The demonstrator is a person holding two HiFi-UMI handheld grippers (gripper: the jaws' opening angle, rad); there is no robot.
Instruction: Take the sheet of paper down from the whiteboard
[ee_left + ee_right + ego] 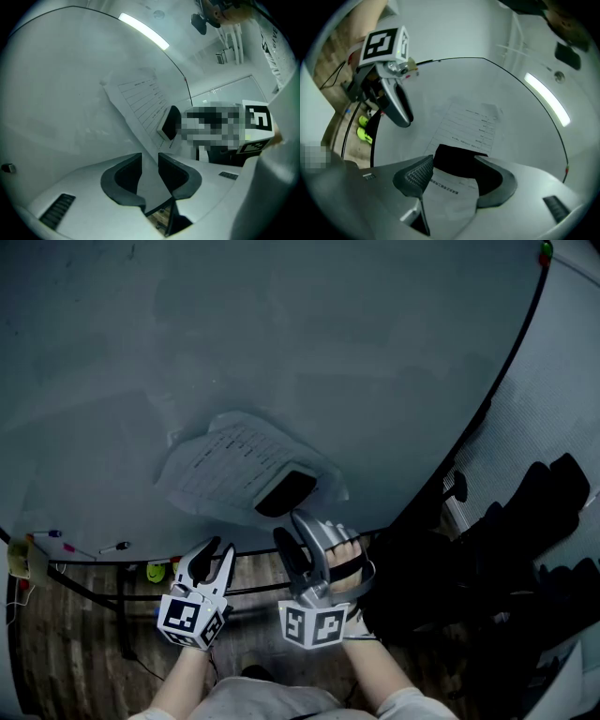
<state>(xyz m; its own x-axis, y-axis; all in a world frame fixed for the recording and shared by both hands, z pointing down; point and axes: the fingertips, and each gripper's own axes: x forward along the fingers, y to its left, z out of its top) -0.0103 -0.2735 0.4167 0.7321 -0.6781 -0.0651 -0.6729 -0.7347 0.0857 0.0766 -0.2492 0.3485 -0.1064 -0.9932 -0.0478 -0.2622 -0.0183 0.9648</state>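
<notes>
"What colour was the sheet of paper?"

"White, ruled with thin dark rows of print. The whiteboard was pale grey with a black edge. A black block sat at the sheet's five o'clock."

"And the tools?"

"The left gripper and right gripper were light grey, black inside the jaws. Their cubes were white with black square patterns. At the sheet's seven o'clock was a yellow-green thing, above a brown wood-grain floor."

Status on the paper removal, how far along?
Done: nothing yet; the sheet of paper hangs on the whiteboard under a black block. In hand: left hand-held gripper and right hand-held gripper both open, sheet's lower part between their jaws, unpinched. To do: pinch, free it from the block, take it down.
</notes>
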